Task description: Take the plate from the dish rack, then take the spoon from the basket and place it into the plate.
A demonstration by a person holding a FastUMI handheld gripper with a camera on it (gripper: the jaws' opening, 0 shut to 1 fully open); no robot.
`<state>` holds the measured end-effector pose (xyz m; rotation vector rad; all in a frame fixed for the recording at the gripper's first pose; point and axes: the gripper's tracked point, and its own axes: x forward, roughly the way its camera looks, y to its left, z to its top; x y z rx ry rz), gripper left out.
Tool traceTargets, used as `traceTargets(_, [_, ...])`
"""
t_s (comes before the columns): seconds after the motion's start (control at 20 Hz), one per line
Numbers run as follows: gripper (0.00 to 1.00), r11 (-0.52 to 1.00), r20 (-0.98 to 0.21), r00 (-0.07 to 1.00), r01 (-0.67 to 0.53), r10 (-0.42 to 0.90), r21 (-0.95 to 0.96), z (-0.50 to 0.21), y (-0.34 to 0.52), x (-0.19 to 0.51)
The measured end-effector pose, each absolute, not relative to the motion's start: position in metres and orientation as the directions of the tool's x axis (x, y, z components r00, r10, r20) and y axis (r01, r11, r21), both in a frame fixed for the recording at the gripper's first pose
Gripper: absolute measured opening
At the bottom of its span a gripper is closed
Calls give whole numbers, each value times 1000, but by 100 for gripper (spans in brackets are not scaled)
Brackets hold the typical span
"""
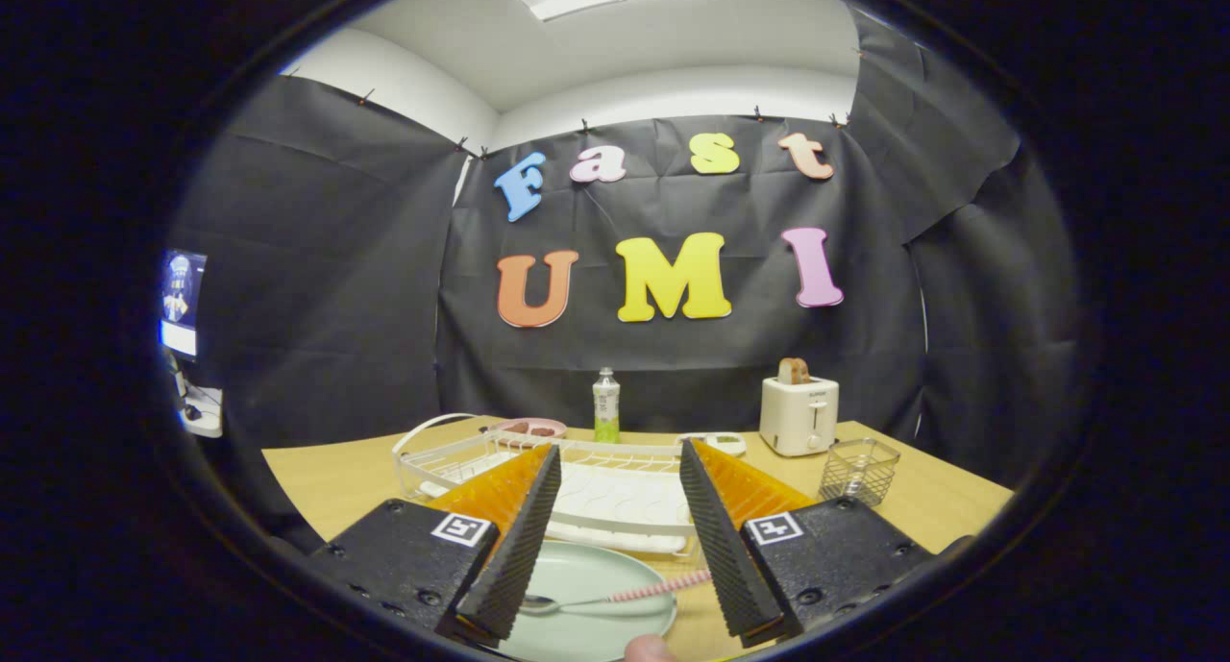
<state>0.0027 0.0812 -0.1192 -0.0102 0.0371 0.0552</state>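
Note:
A pale green plate lies flat on the wooden table, just below and between my fingers. A spoon with a metal bowl and a pink-and-white striped handle rests on the plate, its handle running out over the plate's rim toward the right finger. My gripper hangs open above them with nothing between its fingers. Beyond the plate stands the white wire dish rack. The small wire basket sits past the right finger.
A white toaster with bread in it stands at the back right, a small bottle at the back middle, a pink dish behind the rack. A fingertip shows at the plate's near edge. A screen glows far left.

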Motion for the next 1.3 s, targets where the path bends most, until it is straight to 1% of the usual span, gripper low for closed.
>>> traceTargets(0.1, [87,999,-30,999,-41,40,-16,-110,75,2])
traceTargets(0.2, [90,999,-11,1000,-27,27,-19,-95,71,-1])
traceTargets(0.3, [91,999,26,1000,-16,17,-28,-76,67,-5])
traceTargets(0.45, [94,998,104,994,33,-27,-58,-47,56,-11])
traceTargets(0.55, [95,997,98,994,57,-51,-59,-48,54,-18])
traceTargets(0.7, [95,999,73,997,40,-38,-31,-48,59,-29])
traceTargets(0.95, [96,1000,102,994,29,-29,0,-42,58,-39])
traceTargets(1.1, [96,998,119,991,56,-55,-6,-37,55,-40])
traceTargets(1.3, [96,998,107,992,66,-64,-10,-40,57,-36])
